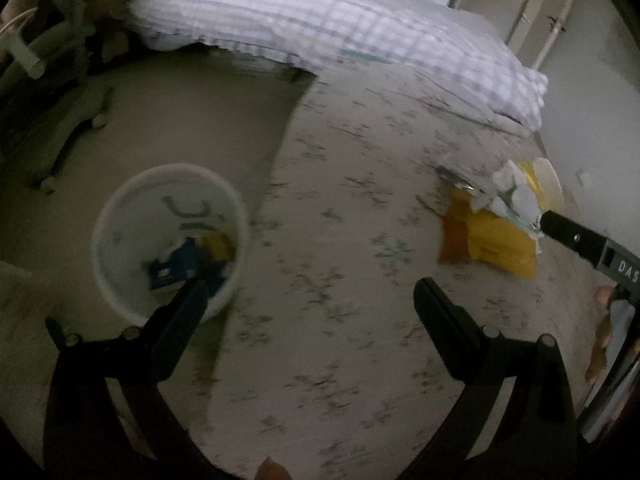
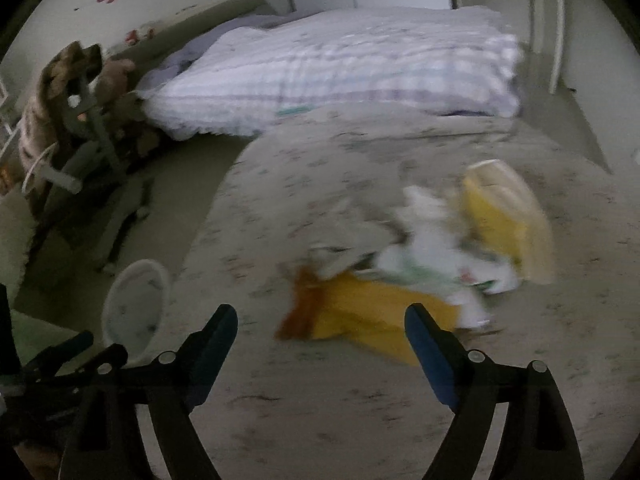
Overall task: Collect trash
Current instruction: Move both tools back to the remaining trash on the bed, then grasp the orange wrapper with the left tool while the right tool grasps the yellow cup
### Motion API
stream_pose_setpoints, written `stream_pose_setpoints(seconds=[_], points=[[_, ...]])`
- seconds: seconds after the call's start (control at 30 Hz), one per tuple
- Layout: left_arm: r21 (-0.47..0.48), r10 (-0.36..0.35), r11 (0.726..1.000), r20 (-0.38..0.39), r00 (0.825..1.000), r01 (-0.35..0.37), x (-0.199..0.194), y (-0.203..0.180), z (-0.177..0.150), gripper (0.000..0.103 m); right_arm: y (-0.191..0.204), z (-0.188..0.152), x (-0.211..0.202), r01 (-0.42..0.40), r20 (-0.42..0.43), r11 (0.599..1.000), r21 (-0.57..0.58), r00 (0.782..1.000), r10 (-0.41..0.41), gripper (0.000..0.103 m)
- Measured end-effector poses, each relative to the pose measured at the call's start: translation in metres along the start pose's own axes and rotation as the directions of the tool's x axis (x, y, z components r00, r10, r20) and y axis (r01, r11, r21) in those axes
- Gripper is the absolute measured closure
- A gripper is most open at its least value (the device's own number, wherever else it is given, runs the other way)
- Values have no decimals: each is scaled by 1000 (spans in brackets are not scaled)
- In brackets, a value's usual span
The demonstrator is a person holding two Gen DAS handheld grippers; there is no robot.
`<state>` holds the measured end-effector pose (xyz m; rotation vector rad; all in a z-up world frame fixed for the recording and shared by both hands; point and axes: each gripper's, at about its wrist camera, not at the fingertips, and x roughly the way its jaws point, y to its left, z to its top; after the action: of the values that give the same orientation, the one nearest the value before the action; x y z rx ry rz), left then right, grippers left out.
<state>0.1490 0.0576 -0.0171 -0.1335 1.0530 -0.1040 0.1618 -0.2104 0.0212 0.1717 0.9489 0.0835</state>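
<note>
A pile of trash lies on the floral bed sheet: a yellow and orange wrapper (image 1: 494, 246) (image 2: 360, 320), crumpled white paper (image 1: 516, 196) (image 2: 436, 256) and a pale yellow bag (image 2: 508, 220). A white bin (image 1: 168, 240) (image 2: 134, 308) stands on the floor beside the bed and holds blue and yellow trash (image 1: 192, 260). My left gripper (image 1: 312, 300) is open and empty above the bed edge near the bin. My right gripper (image 2: 320, 324) is open and empty just in front of the yellow wrapper; one of its fingers (image 1: 572, 236) shows at the pile in the left wrist view.
A folded white and purple checked quilt (image 1: 320, 28) (image 2: 340, 80) lies across the far part of the bed. A chair with clothes and plush toys (image 2: 72, 120) stands on the floor at left. A wall (image 1: 592, 100) borders the bed at right.
</note>
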Motion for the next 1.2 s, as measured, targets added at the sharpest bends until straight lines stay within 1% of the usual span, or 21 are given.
stream_pose_setpoints(seconds=[0.1,0.2,0.3,0.37,0.5,0.6,0.67,0.7,0.77,0.8,0.87,1.0,1.03,1.1,1.13,1.17,1.2], points=[[31,-15,999,-22,1000,16,11,-20,4,1,-27,4,-4,33,10,999,25,999,-34,15],[48,-22,999,-42,999,24,23,-37,8,1,-51,5,-5,41,0,997,63,999,-41,15],[48,-20,999,-46,999,22,32,-50,15,1,-69,9,-5,57,-4,994,98,998,-56,15],[45,-26,999,-48,998,28,39,-59,19,1,-83,12,-6,86,-1,989,123,996,-86,15],[34,-67,997,-56,996,69,55,-74,25,1,-113,16,-5,127,-4,977,170,992,-128,15],[13,-114,993,-68,991,116,69,-84,30,11,-138,18,1,130,-25,966,225,992,-127,15],[-6,-149,989,-80,986,149,79,-89,32,24,-151,18,5,126,-33,958,257,992,-121,15],[-17,-169,986,-87,982,168,84,-92,33,28,-155,18,5,124,-33,955,269,992,-120,15],[-41,-196,980,-99,976,193,95,-96,34,38,-166,20,7,118,-26,949,292,993,-115,15],[-50,-205,978,-102,973,201,99,-98,35,40,-170,21,9,115,-22,947,300,993,-113,15],[-69,-227,973,-115,967,221,108,-102,35,47,-176,24,13,103,-14,942,320,994,-104,15],[-61,-228,973,-104,968,222,113,-109,39,49,-184,28,28,77,-16,933,353,997,-76,15],[-60,-228,973,-104,968,223,114,-111,40,52,-185,27,32,67,-22,931,358,998,-64,15],[-51,-226,974,-106,968,222,115,-113,41,58,-184,26,38,55,-33,931,361,998,-46,16],[-46,-226,974,-106,968,222,115,-114,41,63,-184,26,42,55,-42,930,364,998,-43,19],[-44,-228,973,-109,968,224,116,-114,42,70,-184,26,45,57,-48,929,367,998,-42,24],[-46,-239,971,-112,965,235,116,-114,43,73,-185,25,48,57,-57,927,370,998,-39,27]])
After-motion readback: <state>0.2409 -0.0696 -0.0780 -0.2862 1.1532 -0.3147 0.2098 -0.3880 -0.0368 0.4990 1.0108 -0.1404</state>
